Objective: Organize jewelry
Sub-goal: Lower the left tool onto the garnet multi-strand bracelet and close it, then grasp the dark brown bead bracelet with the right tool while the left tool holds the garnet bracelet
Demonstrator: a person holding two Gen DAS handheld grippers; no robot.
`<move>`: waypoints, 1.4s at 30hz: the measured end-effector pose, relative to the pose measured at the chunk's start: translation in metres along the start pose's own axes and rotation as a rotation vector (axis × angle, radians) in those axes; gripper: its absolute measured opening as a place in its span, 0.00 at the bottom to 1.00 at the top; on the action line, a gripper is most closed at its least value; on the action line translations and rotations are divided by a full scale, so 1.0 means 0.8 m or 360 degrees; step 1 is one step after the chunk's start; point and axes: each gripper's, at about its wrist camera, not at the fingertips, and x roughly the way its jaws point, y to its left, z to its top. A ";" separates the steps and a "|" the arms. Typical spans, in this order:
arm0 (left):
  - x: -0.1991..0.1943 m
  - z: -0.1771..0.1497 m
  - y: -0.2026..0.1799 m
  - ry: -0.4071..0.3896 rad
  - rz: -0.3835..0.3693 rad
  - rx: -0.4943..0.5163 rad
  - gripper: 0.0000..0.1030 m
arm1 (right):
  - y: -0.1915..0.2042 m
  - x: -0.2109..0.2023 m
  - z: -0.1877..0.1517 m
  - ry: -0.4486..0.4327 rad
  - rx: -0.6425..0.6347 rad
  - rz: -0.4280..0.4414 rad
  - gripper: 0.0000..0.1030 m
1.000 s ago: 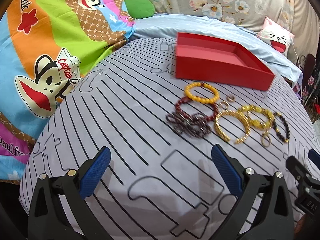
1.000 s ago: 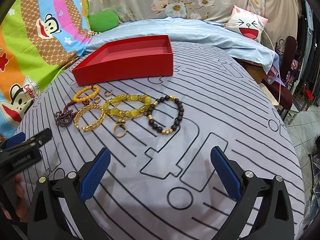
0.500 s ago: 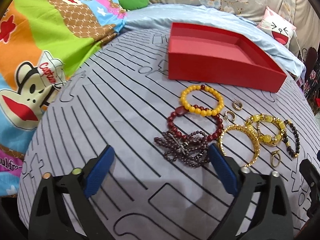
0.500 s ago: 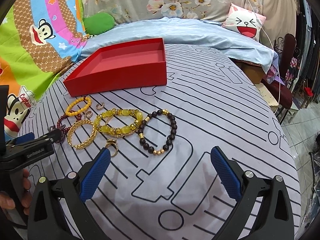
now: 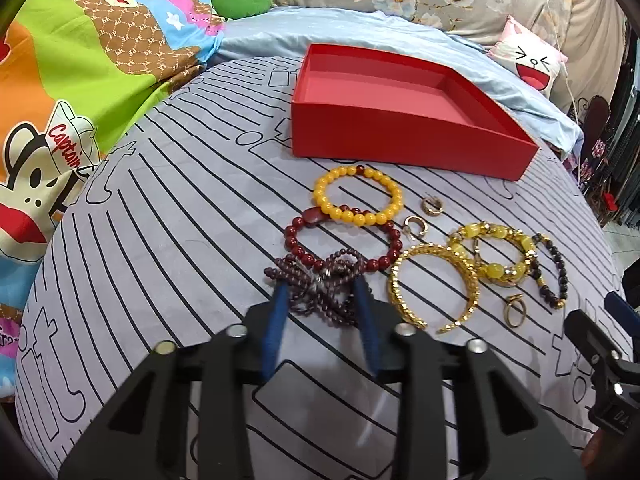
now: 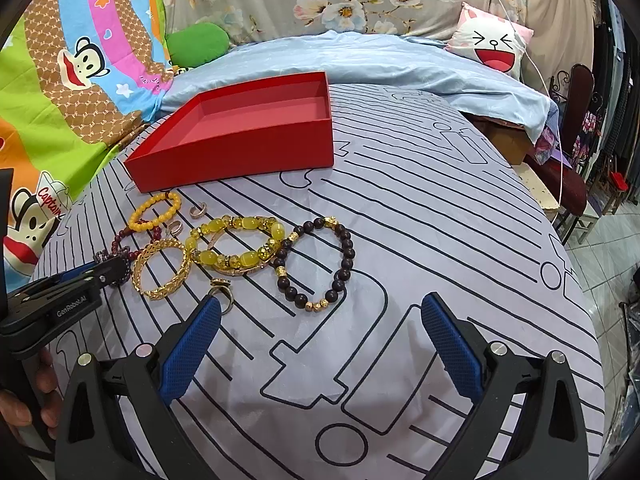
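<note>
An empty red tray (image 5: 400, 148) (image 6: 240, 152) sits at the back of the grey striped cloth. In front of it lie a yellow bead bracelet (image 5: 357, 195), a dark red bead bracelet (image 5: 340, 244), a gold chain bangle (image 5: 436, 286), a yellow stone bracelet (image 6: 236, 246), a black bead bracelet (image 6: 316, 264) and small rings. My left gripper (image 5: 320, 296) has its fingers closed around a purple bead strand (image 5: 316, 284). My right gripper (image 6: 320, 316) is open and empty, its left finger beside a gold ring (image 6: 222, 286).
A blue blanket (image 6: 360, 64) and a cartoon pillow (image 6: 494, 46) lie behind the tray. A colourful monkey-print sheet (image 5: 80, 80) hangs on the left. The cloth's edge drops off at the right, with a chair (image 6: 572, 128) beyond.
My left gripper has moved forward onto the purple bead strand and closed on it. My right gripper has moved a little forward towards the jewelry and stays open.
</note>
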 end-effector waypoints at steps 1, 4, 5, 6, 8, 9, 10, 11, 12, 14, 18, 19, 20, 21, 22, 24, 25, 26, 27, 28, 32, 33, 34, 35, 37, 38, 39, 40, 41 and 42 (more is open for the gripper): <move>-0.001 0.000 0.000 0.0001 -0.0014 -0.0005 0.20 | -0.001 -0.001 -0.001 0.0000 0.0002 -0.0002 0.94; -0.006 -0.001 0.001 -0.0005 -0.0034 -0.0021 0.12 | -0.005 -0.002 -0.001 -0.0002 0.0004 -0.0010 0.94; -0.009 -0.003 0.002 -0.0015 -0.0033 -0.0022 0.11 | -0.007 -0.003 -0.001 -0.0004 0.0007 -0.0012 0.94; -0.011 -0.003 0.002 -0.0020 -0.0035 -0.0025 0.10 | -0.009 -0.003 0.001 -0.0006 0.0010 -0.0014 0.94; -0.015 -0.005 0.006 -0.0027 -0.0034 -0.0032 0.08 | -0.011 -0.003 0.004 -0.0011 0.0012 -0.0016 0.94; -0.017 -0.006 0.008 -0.0030 -0.0035 -0.0036 0.08 | -0.011 -0.004 0.006 -0.0017 0.0013 -0.0019 0.94; -0.018 -0.006 0.010 -0.0032 -0.0033 -0.0038 0.08 | -0.012 -0.005 0.008 -0.0023 0.0015 -0.0020 0.94; -0.021 -0.007 0.012 -0.0037 -0.0027 -0.0042 0.08 | -0.012 -0.005 0.009 -0.0028 0.0016 -0.0020 0.94; -0.024 -0.008 0.014 -0.0043 -0.0025 -0.0046 0.07 | -0.012 -0.005 0.010 -0.0029 0.0017 -0.0019 0.94; -0.029 -0.010 0.018 -0.0053 -0.0025 -0.0052 0.07 | -0.012 -0.004 0.012 -0.0028 0.0014 -0.0017 0.94; -0.035 -0.011 0.025 -0.0062 -0.0028 -0.0062 0.06 | -0.012 0.000 0.014 -0.0012 0.0015 -0.0011 0.94; -0.034 -0.011 0.025 -0.0060 -0.0025 -0.0063 0.06 | -0.011 0.001 0.015 -0.0009 0.0013 -0.0010 0.94; -0.033 -0.011 0.025 -0.0057 -0.0023 -0.0060 0.06 | -0.011 0.003 0.016 -0.0007 0.0010 -0.0012 0.94; -0.031 -0.011 0.024 -0.0052 -0.0020 -0.0056 0.06 | -0.011 0.006 0.018 -0.0006 0.0007 -0.0014 0.93; -0.029 -0.012 0.024 -0.0046 -0.0017 -0.0054 0.06 | -0.011 0.008 0.020 -0.0006 0.0005 -0.0016 0.93; -0.025 -0.014 0.023 -0.0032 -0.0017 -0.0054 0.06 | -0.012 0.014 0.025 -0.0002 0.0008 -0.0030 0.92; -0.023 -0.014 0.022 -0.0028 -0.0015 -0.0054 0.06 | -0.013 0.017 0.027 0.0002 0.0012 -0.0035 0.91; -0.021 -0.015 0.022 -0.0025 -0.0011 -0.0054 0.06 | -0.014 0.020 0.029 0.0009 0.0018 -0.0036 0.90; -0.020 -0.015 0.022 -0.0024 -0.0009 -0.0052 0.06 | -0.015 0.025 0.032 0.0021 0.0027 -0.0036 0.88; -0.019 -0.015 0.021 -0.0023 -0.0005 -0.0048 0.06 | -0.016 0.029 0.034 0.0030 0.0033 -0.0037 0.87; -0.015 -0.016 0.020 -0.0019 0.0004 -0.0038 0.06 | -0.018 0.046 0.040 0.0066 0.0040 -0.0060 0.78; -0.015 -0.016 0.019 -0.0022 0.0006 -0.0036 0.06 | -0.019 0.050 0.040 0.0082 0.0044 -0.0062 0.75; -0.015 -0.016 0.019 -0.0025 0.0010 -0.0030 0.06 | -0.020 0.053 0.040 0.0097 0.0049 -0.0061 0.72; -0.014 -0.016 0.018 -0.0027 0.0012 -0.0027 0.06 | -0.021 0.056 0.039 0.0111 0.0053 -0.0056 0.65; -0.014 -0.016 0.018 -0.0030 0.0012 -0.0027 0.06 | -0.023 0.058 0.037 0.0127 0.0054 -0.0060 0.59; -0.014 -0.016 0.018 -0.0031 0.0012 -0.0028 0.06 | -0.021 0.057 0.037 0.0121 0.0046 -0.0071 0.55; -0.014 -0.016 0.018 -0.0032 0.0013 -0.0027 0.06 | -0.021 0.057 0.036 0.0121 0.0034 -0.0076 0.49; -0.014 -0.016 0.018 -0.0031 0.0013 -0.0027 0.06 | -0.021 0.056 0.035 0.0119 0.0027 -0.0083 0.46; -0.014 -0.016 0.018 -0.0029 0.0013 -0.0028 0.06 | -0.021 0.055 0.035 0.0118 0.0022 -0.0090 0.39; -0.014 -0.016 0.019 -0.0028 0.0012 -0.0029 0.06 | -0.022 0.054 0.035 0.0116 0.0019 -0.0093 0.29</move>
